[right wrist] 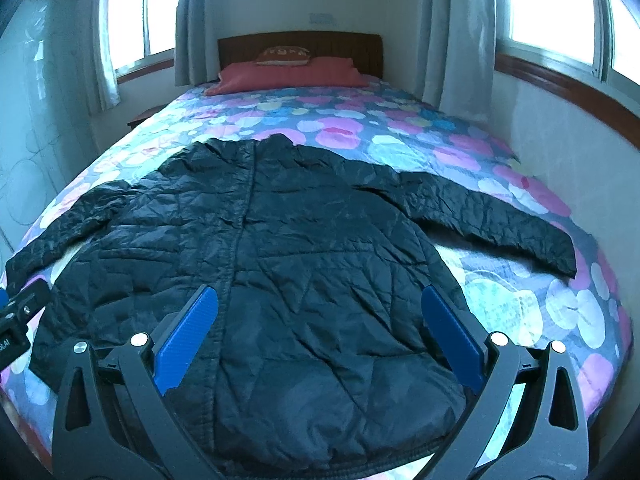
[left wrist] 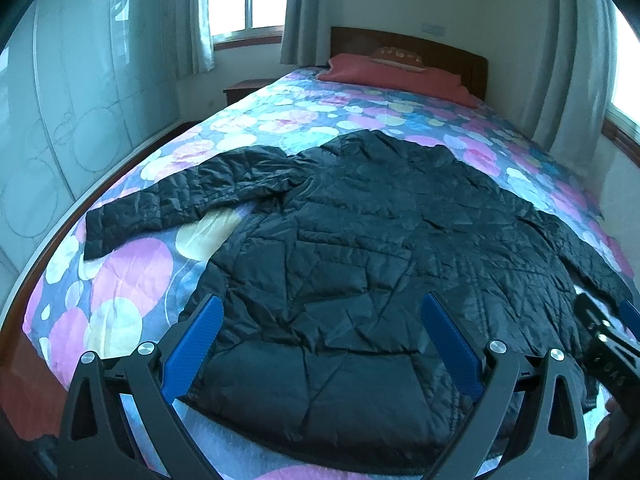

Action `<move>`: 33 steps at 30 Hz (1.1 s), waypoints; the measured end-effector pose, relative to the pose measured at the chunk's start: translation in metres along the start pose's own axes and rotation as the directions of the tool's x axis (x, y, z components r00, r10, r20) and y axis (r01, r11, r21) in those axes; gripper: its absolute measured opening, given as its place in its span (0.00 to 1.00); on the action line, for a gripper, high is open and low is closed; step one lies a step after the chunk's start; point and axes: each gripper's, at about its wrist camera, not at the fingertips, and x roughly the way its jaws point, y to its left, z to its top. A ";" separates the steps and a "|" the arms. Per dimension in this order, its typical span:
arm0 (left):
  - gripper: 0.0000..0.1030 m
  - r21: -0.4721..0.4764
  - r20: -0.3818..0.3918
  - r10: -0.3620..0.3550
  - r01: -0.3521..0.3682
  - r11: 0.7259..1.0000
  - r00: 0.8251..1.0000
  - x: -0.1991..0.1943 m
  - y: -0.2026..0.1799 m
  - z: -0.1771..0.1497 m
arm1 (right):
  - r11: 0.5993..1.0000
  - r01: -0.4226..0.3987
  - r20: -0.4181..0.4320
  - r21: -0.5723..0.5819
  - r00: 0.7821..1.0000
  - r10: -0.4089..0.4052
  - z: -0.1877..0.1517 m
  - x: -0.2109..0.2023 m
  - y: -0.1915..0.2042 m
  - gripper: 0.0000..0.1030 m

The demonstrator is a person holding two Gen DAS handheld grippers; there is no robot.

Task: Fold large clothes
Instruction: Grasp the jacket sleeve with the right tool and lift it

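Note:
A black quilted jacket [left wrist: 360,248] lies spread flat on the bed, hem towards me, collar towards the headboard, both sleeves stretched out sideways. It also shows in the right wrist view [right wrist: 288,248]. My left gripper [left wrist: 322,304] is open and empty, hovering above the jacket's lower left part. My right gripper [right wrist: 320,296] is open and empty above the lower right part. The right gripper's body shows at the right edge of the left wrist view [left wrist: 608,344]. The left gripper's body shows at the left edge of the right wrist view [right wrist: 16,320].
The bed has a flowered cover [right wrist: 400,128], a red pillow [right wrist: 288,74] and a dark wooden headboard [right wrist: 300,46]. A wardrobe [left wrist: 60,120] stands to the left, a wall with a window [right wrist: 560,8] runs along the right. A nightstand [left wrist: 244,90] stands by the far left corner.

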 end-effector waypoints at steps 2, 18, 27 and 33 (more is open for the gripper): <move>0.95 -0.006 -0.016 0.007 -0.007 1.000 1.000 0.009 0.003 0.001 | 1.000 0.004 -0.008 0.014 1.000 -0.003 0.001 0.006 -0.007 0.98; 0.95 -0.120 -0.104 0.182 -0.194 0.974 0.978 0.105 0.059 0.024 | 0.864 0.089 -0.057 0.496 0.996 -0.070 0.016 0.081 -0.212 0.72; 0.95 -0.172 -0.170 0.261 -0.289 0.942 0.950 0.137 0.078 0.022 | 0.545 0.101 -0.074 0.832 0.995 -0.073 -0.030 0.136 -0.355 0.72; 0.95 -0.160 -0.197 0.312 -0.345 0.925 0.929 0.147 0.082 0.013 | 0.463 0.065 -0.010 0.884 0.993 -0.121 -0.043 0.151 -0.371 0.72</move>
